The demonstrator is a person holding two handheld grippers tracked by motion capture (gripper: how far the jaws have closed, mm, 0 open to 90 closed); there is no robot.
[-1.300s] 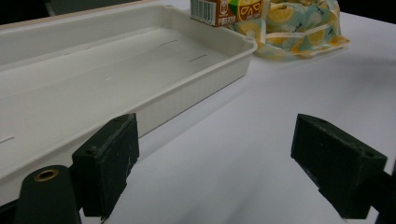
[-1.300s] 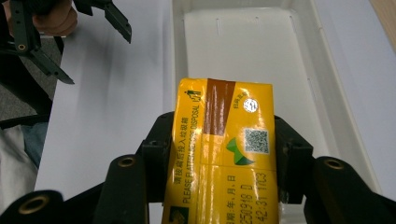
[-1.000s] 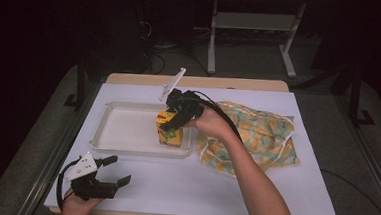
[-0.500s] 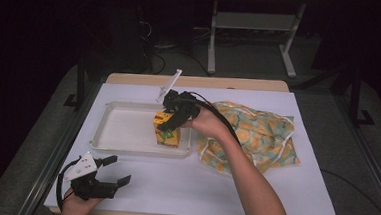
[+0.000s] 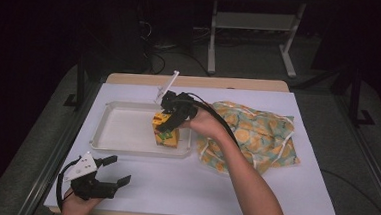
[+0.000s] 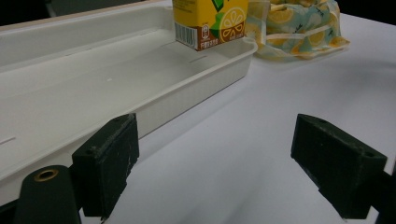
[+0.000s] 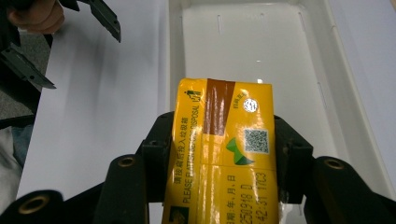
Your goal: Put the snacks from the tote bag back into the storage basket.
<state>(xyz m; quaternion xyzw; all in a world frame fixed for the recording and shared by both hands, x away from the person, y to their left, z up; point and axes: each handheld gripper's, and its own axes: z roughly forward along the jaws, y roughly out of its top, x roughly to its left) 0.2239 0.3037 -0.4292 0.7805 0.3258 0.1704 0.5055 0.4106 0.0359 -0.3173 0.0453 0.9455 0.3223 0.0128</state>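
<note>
A yellow lemon-drink carton [image 5: 167,135] [image 6: 210,21] [image 7: 224,154] stands upright at the right end of the white tray [image 5: 126,146] [image 6: 187,88] [image 7: 173,56]. My right gripper [image 5: 168,123] [image 7: 224,140] comes down on it from above, jaws shut on its two sides. Whether the carton's base rests on the tray floor I cannot tell. My left gripper [image 5: 118,169] [image 6: 224,154] lies low at the table's near left corner, in front of the tray. It is open, with only bare tabletop between its jaws.
A floral cloth bag [image 5: 257,136] [image 6: 299,23] lies crumpled just right of the tray. A white stick-like piece [image 5: 167,86] leans up behind the tray's far right corner. The white table sheet [image 5: 198,188] stretches in front of the tray.
The right gripper and the carton have shifted slightly left at the tray's right end. The left gripper has stayed where it was.
</note>
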